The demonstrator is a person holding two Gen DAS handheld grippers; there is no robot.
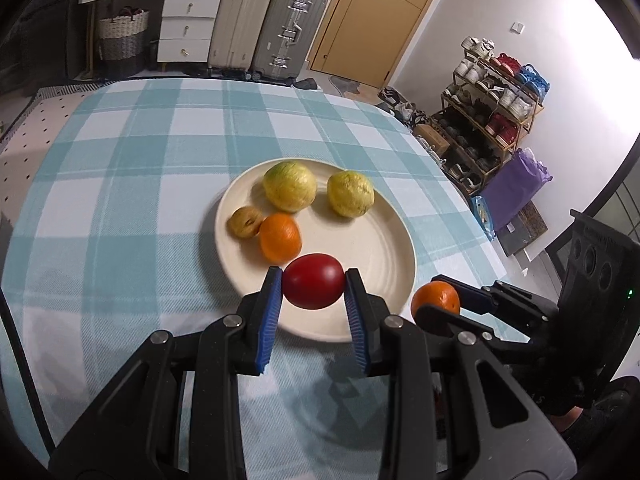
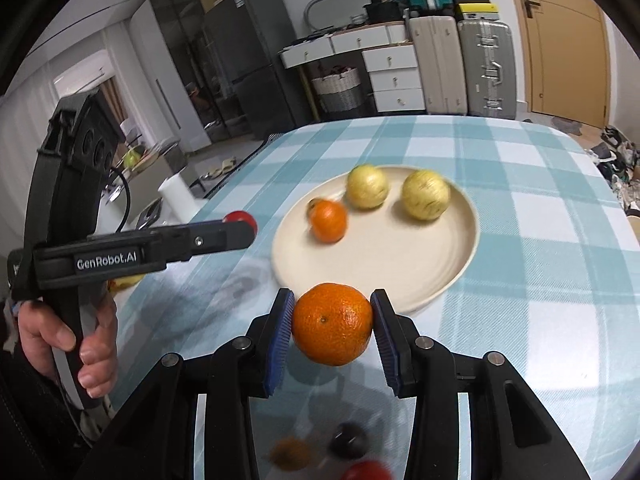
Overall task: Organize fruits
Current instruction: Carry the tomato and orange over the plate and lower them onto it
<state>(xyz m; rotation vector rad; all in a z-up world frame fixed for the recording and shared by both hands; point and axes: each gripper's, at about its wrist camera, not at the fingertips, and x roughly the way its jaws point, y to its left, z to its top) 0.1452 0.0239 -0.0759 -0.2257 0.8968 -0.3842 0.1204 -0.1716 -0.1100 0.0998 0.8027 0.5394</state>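
Observation:
My left gripper (image 1: 313, 286) is shut on a red fruit (image 1: 313, 286), held over the near rim of the cream plate (image 1: 372, 248). On the plate lie two yellow-green fruits (image 1: 289, 185) (image 1: 351, 193), an orange (image 1: 279, 237) and a small brown fruit (image 1: 244, 222). My right gripper (image 2: 332, 324) is shut on a second orange (image 2: 332, 323), just short of the plate's (image 2: 380, 256) near rim. In the left wrist view the right gripper (image 1: 438, 300) shows at the right of the plate with its orange (image 1: 436, 298). The left gripper (image 2: 240, 222) shows in the right wrist view, held by a hand (image 2: 80, 340).
Blurred on the checked tablecloth (image 2: 520, 240) below my right gripper lie a brown fruit (image 2: 290, 454), a dark fruit (image 2: 348, 442) and a red fruit (image 2: 366, 470). Suitcases (image 1: 264, 24), drawers (image 1: 186, 26) and a shoe rack (image 1: 492, 108) stand beyond the table.

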